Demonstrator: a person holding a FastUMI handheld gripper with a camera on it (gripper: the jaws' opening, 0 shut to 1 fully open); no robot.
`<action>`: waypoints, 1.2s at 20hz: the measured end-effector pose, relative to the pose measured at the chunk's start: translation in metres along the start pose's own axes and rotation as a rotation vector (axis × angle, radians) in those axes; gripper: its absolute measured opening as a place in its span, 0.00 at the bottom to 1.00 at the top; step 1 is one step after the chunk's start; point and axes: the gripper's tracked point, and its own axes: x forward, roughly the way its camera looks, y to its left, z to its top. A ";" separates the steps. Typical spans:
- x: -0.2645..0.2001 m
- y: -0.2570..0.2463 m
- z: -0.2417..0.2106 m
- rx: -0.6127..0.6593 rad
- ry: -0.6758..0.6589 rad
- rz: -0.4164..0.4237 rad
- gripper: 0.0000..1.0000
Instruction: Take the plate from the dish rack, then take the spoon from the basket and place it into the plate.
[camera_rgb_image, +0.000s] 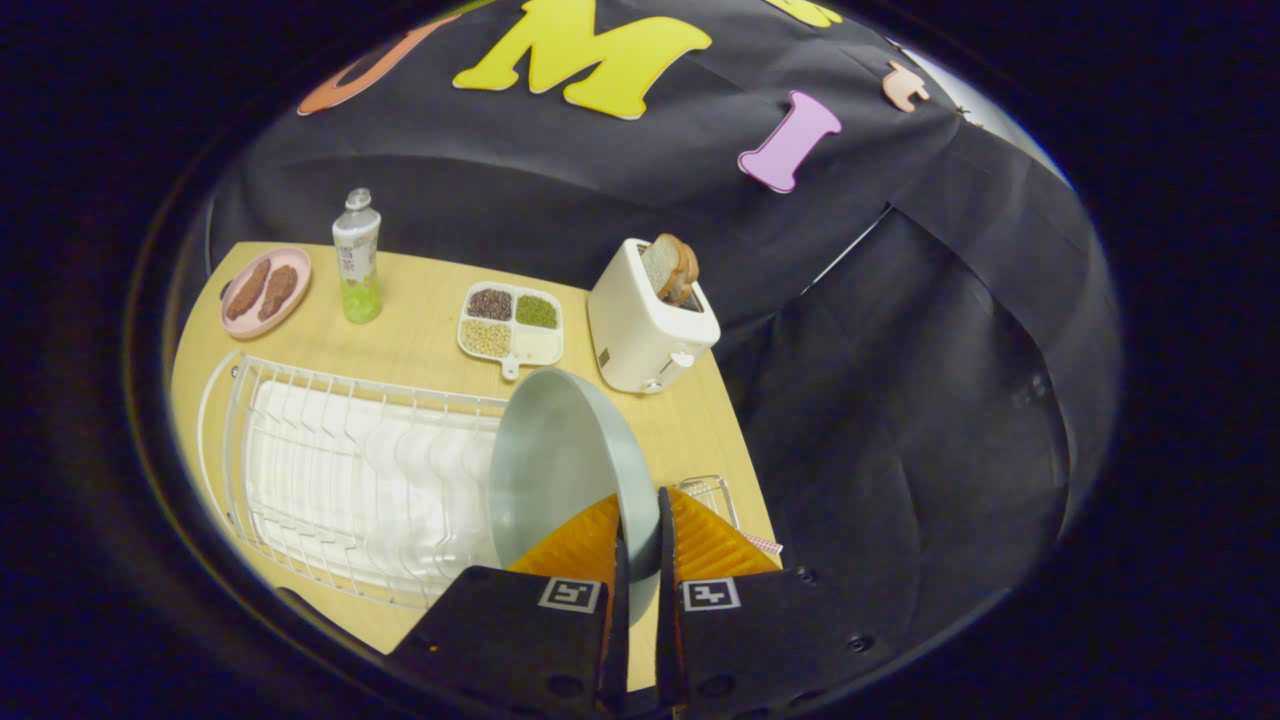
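Gripper view: gripper (640, 540) is clamped on the rim of the grey plate (560, 465), held on edge above the white dish rack (340, 470) on the tabletop (420, 290). Bottle (357, 258) label is too small to be read. Toaster (645, 320) is seen beyond.

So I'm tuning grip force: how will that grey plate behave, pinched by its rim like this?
The plate looks rigid, so it probably won't flex. Held on edge between the gripper fingers, it may pivot. Its smooth, glossy surface suggests it could slip; over the dish rack, a drop might chip it.
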 end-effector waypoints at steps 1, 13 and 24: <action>-0.011 -0.003 -0.002 0.017 -0.038 0.034 0.16; -0.098 0.013 -0.127 0.111 -0.167 0.473 0.16; -0.041 0.067 -0.258 0.130 -0.051 0.629 0.16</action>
